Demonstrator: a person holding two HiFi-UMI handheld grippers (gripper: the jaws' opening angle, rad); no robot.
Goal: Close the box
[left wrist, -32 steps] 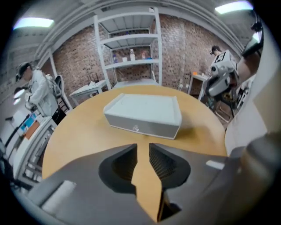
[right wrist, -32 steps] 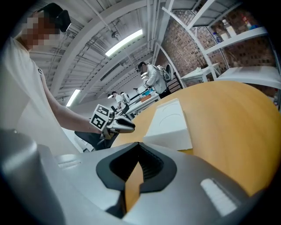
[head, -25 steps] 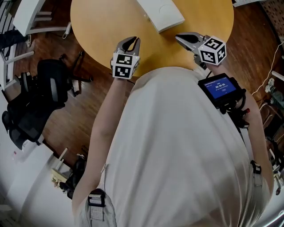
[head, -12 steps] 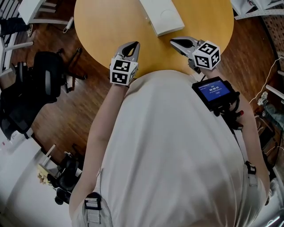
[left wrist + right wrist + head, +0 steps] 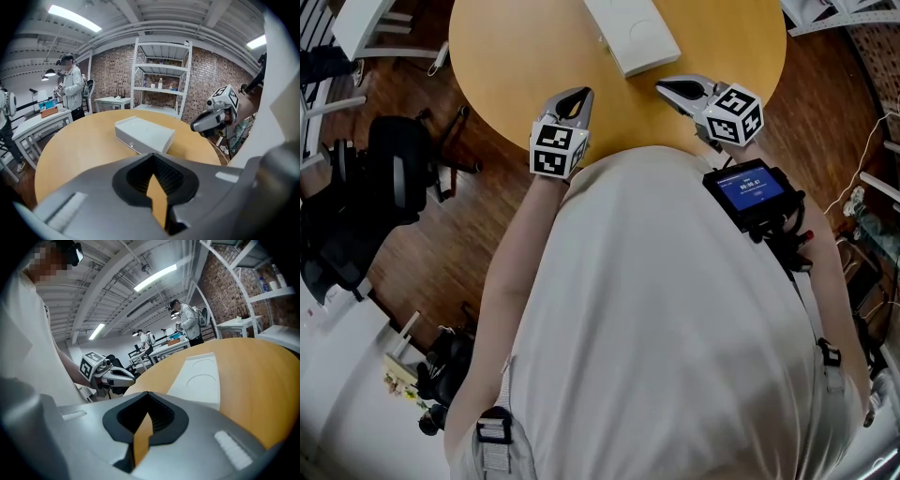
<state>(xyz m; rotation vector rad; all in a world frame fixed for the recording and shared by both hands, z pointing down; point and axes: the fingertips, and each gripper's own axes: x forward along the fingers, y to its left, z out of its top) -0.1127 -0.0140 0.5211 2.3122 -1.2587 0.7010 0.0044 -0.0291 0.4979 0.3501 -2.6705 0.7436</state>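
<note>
A flat white box (image 5: 633, 33) lies on the round wooden table (image 5: 511, 47) with its lid down; it also shows in the left gripper view (image 5: 144, 134) and the right gripper view (image 5: 201, 376). My left gripper (image 5: 578, 97) hovers over the table's near edge, left of the box and short of it, shut with nothing in it (image 5: 153, 157). Just right of the box's near end my right gripper (image 5: 667, 87) is shut too and holds nothing (image 5: 147, 393). Neither touches the box. Each gripper sees the other: the right gripper (image 5: 211, 121) and the left gripper (image 5: 110, 373).
Black office chairs (image 5: 389, 178) stand on the wooden floor left of the table. A screen device (image 5: 752, 192) is strapped to the right forearm. Behind the table are a white metal shelf (image 5: 161, 75), white desks (image 5: 37, 124) and another person (image 5: 70, 86).
The left gripper's jaws have closed from slightly apart. Both grippers have stayed over the table's near edge, with only a small shift of the head view.
</note>
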